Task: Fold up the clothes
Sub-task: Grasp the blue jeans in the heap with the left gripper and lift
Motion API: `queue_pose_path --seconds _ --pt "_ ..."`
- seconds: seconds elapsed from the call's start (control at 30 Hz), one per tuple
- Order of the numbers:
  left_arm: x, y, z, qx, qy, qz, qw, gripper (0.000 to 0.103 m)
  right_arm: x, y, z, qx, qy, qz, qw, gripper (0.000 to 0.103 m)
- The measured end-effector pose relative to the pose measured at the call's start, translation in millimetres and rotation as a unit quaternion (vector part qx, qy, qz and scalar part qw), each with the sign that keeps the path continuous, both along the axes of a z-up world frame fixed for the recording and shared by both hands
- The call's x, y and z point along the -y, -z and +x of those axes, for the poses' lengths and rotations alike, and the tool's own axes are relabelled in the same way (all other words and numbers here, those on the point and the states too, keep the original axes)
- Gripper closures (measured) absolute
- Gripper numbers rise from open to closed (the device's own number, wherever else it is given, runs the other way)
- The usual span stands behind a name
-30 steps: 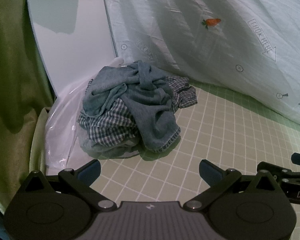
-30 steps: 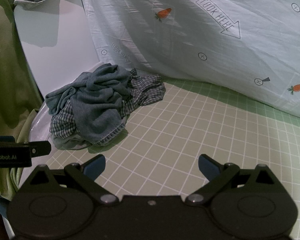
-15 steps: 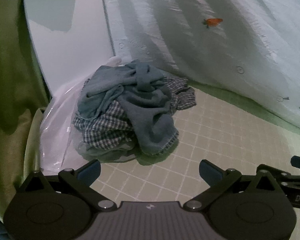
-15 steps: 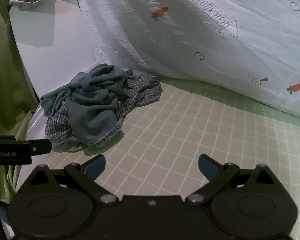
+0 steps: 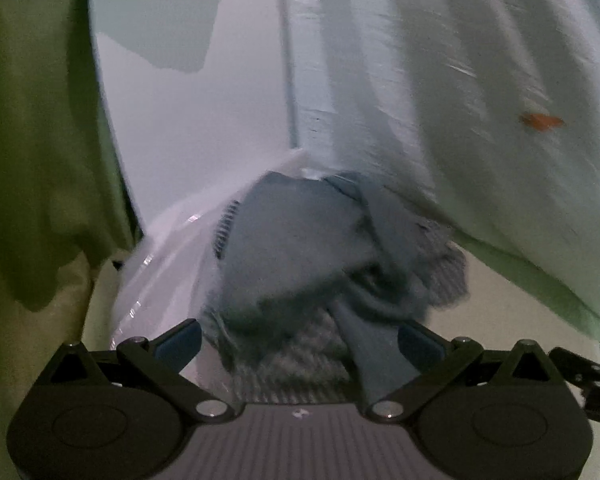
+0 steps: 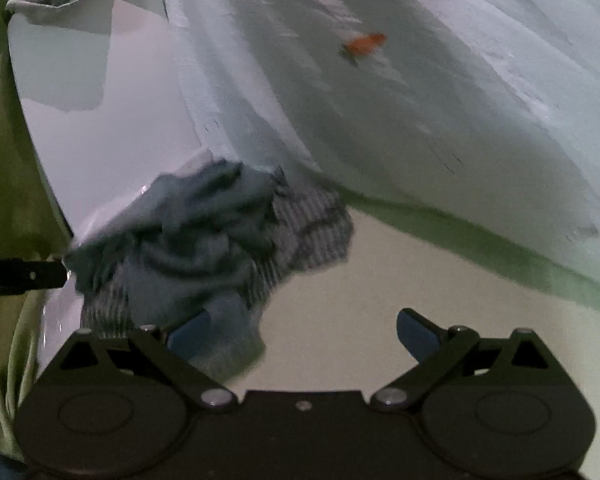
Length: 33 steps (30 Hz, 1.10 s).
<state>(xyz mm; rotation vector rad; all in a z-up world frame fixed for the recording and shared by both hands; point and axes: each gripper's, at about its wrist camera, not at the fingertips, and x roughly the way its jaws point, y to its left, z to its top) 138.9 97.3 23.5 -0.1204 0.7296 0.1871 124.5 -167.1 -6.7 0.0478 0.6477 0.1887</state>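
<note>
A crumpled pile of clothes [image 5: 300,248], a grey-blue garment over a checked one, lies on a clear plastic bag [image 5: 160,280] on the mat. My left gripper [image 5: 298,346] is open with its fingers wide on either side of the pile's near edge. The pile also shows in the right wrist view [image 6: 204,240], at the left. My right gripper [image 6: 300,334] is open; its left finger [image 6: 188,332] overlaps the pile's near corner, its right finger is over bare mat. Both views are motion-blurred.
A pale sheet with carrot prints [image 6: 420,100] hangs behind the pile. A white board [image 5: 180,140] stands at the back left, green cloth [image 5: 32,160] at the far left. The checked green mat [image 6: 380,288] extends to the right.
Both grippers have moved forward and left toward the pile, which now looms much closer. The left gripper's fingers now straddle its near edge. Both stay open.
</note>
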Motion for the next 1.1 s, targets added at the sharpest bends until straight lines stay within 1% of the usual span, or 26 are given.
queue_pose_path --seconds 0.07,0.2,0.3,0.4,0.47,0.5,0.53,0.57,0.6,0.63,0.67,0.7,0.73,0.77,0.8,0.83,0.93,1.0,1.03,1.1 --pt "-19 2 25 0.0 -0.017 -0.011 0.9998 0.001 -15 -6 28 0.01 -0.007 0.005 1.0 0.003" --pt "-56 12 73 -0.007 -0.034 -0.044 0.9984 0.006 -53 -9 81 0.019 -0.027 0.011 0.999 0.004" --pt "-79 29 107 -0.022 -0.043 -0.073 0.9962 0.01 -88 -4 123 0.012 -0.047 0.021 0.999 0.008" --pt "-93 48 134 -0.045 -0.057 -0.107 0.9916 0.01 -118 6 159 -0.003 -0.069 0.033 0.997 0.013" --pt "-100 62 150 -0.061 -0.062 -0.129 0.9878 0.014 -135 16 179 -0.015 -0.075 0.03 0.997 0.017" --pt "-104 69 156 -0.072 -0.068 -0.146 0.9844 0.021 -140 20 186 -0.022 -0.071 0.025 0.997 0.02" --pt "-107 75 159 -0.078 -0.072 -0.164 0.9807 0.025 -141 26 194 -0.032 -0.065 0.022 0.997 0.027" --pt "-109 79 158 -0.074 -0.075 -0.182 0.9776 0.027 -143 32 201 -0.042 -0.058 0.02 0.997 0.035" --pt "-112 82 158 -0.069 -0.078 -0.2 0.9743 0.033 -142 36 207 -0.055 -0.051 0.024 0.997 0.058" --pt "-113 84 157 -0.064 -0.08 -0.215 0.9712 0.042 -139 38 208 -0.058 -0.052 0.031 0.996 0.068" --pt "-112 83 156 -0.057 -0.076 -0.215 0.972 0.046 -136 39 209 -0.059 -0.055 0.038 0.996 0.07" --pt "-108 80 154 -0.052 -0.072 -0.208 0.9742 0.056 -133 41 209 -0.06 -0.057 0.044 0.996 0.083" --pt "-105 76 152 -0.046 -0.07 -0.196 0.977 0.066 -130 39 207 -0.052 -0.06 0.037 0.996 0.098" --pt "-101 71 149 -0.039 -0.068 -0.185 0.9796 0.071 -128 37 204 -0.043 -0.064 0.027 0.997 0.098" --pt "-97 66 146 -0.03 -0.067 -0.176 0.9817 0.078 -124 36 201 -0.035 -0.069 0.025 0.997 0.098" --pt "-94 60 143 -0.022 -0.066 -0.167 0.9836 0.082 -117 32 198 -0.023 -0.068 0.03 0.997 0.098" --pt "-83 34 133 0.014 -0.055 -0.148 0.9874 0.087 -95 18 188 0.014 -0.06 0.045 0.997 0.099" --pt "-70 9 125 0.046 -0.036 -0.131 0.9897 0.088 -78 3 179 0.045 -0.048 0.055 0.996 0.099" --pt "-62 -4 120 0.063 -0.024 -0.127 0.9897 0.088 -68 -7 173 0.062 -0.04 0.062 0.995 0.099" --pt "-43 -31 113 0.096 0.004 -0.129 0.987 0.088 -49 -27 160 0.092 -0.025 0.076 0.992 0.099"
